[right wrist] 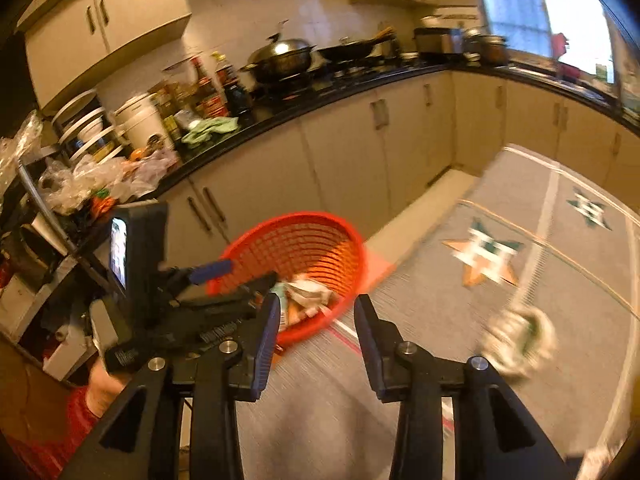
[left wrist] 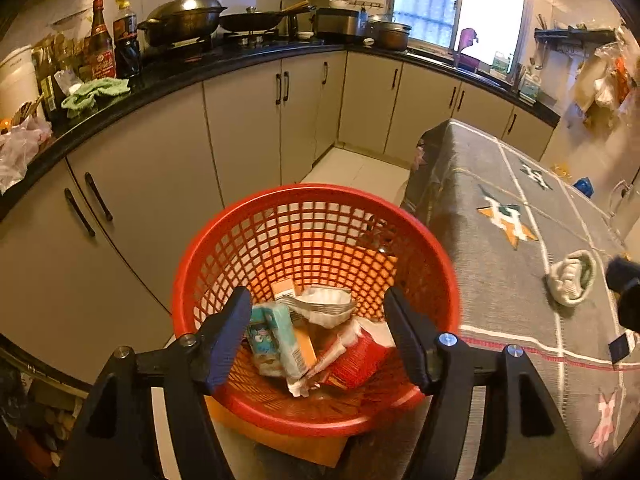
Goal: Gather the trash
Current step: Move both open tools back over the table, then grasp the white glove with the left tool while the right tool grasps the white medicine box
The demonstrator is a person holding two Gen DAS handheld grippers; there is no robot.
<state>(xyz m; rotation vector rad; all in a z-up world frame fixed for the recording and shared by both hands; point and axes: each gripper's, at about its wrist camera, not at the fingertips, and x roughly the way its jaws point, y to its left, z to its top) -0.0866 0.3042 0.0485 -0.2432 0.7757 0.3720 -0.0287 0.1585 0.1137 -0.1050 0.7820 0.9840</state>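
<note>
- The left tongs [left wrist: 318, 334] sit low in the middle of the left wrist view. They point forward, right over the red basket [left wrist: 450, 280]. They gape wide and hold nothing.
- The right tongs [right wrist: 316, 332] sit low in the middle of the right wrist view. They are also spread apart with nothing between them. They point over the gray cloth on the worktop [right wrist: 420, 300].
- In the right wrist view, the left tongs [right wrist: 240, 274] show at the middle left, reaching toward the basket [right wrist: 320, 330] rim. A bit of a red sleeve [right wrist: 76, 416] shows at the lower left.
- A crumpled white and green wrapper [left wrist: 572, 278] lies on the worktop [left wrist: 500, 280] at the right of the left wrist view, well apart from the left tongs.
- In the right wrist view that wrapper [right wrist: 518, 338] is blurry. It lies at the lower right, near the right tongs but not touching them.
- The basket stands beside the worktop edge. It looks like it rests on an orange box [left wrist: 280, 442], at the bottom of the left wrist view.
- Inside the basket is a pile of trash: a light blue carton [left wrist: 272, 336], a white crumpled paper tray [left wrist: 324, 306], and a red packet [left wrist: 360, 360]. The pile lies between the two fingers [left wrist: 228, 340] of the left tongs in the picture.
- A dark kitchen counter [left wrist: 224, 60] with pots [left wrist: 184, 20] and bottles [left wrist: 100, 42] runs across the top.
</note>
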